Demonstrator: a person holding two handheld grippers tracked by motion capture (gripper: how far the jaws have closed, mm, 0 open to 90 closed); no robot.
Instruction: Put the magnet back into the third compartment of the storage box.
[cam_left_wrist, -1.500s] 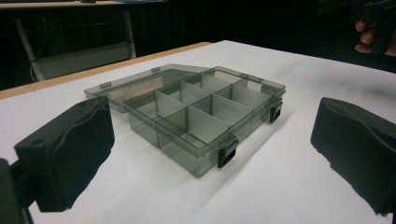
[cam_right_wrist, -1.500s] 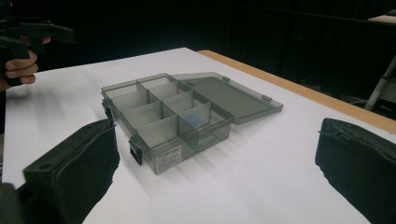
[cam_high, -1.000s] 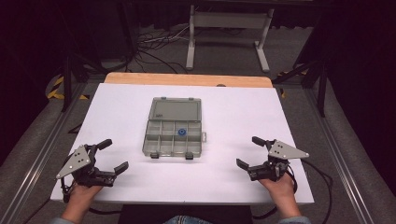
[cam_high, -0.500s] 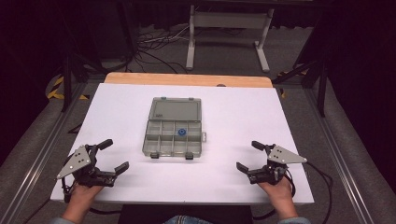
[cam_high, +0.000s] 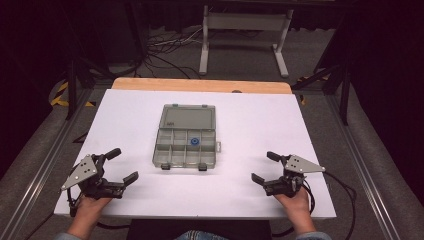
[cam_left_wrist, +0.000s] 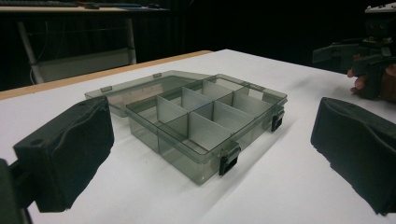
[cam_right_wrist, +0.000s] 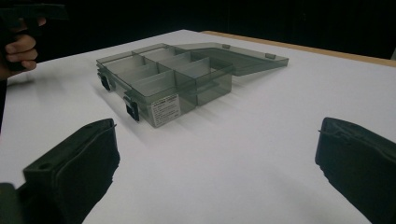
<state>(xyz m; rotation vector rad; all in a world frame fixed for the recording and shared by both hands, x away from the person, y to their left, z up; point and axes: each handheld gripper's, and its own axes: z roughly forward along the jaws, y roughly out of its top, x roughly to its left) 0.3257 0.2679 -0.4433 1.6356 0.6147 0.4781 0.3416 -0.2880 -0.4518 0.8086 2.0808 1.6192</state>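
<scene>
I hold my left gripper (cam_high: 120, 167) at the lower left of the high view and my right gripper (cam_high: 266, 168) at the lower right, each with its jaws spread wide and nothing between them. Both rest low near the front edge of the white table (cam_high: 250, 125), well apart from the box, which I judge to be a ready stance: from here either hand can reach in without crossing the other. The smoky clear organizer box (cam_high: 186, 145) sits in the middle of the frame, its lid (cam_high: 187, 117) thrown fully back and lying flat toward the far side, so all the small compartments stand exposed from above. A small blue piece (cam_high: 193, 142) lies in one compartment of the far row, right of centre. The two black latches (cam_high: 181, 167) face me on the near wall, hanging loose. In the left gripper view the box (cam_left_wrist: 201, 123) sits centre frame between my jaws, and in the right gripper view it (cam_right_wrist: 163, 79) lies upper left, its label facing that camera.
</scene>
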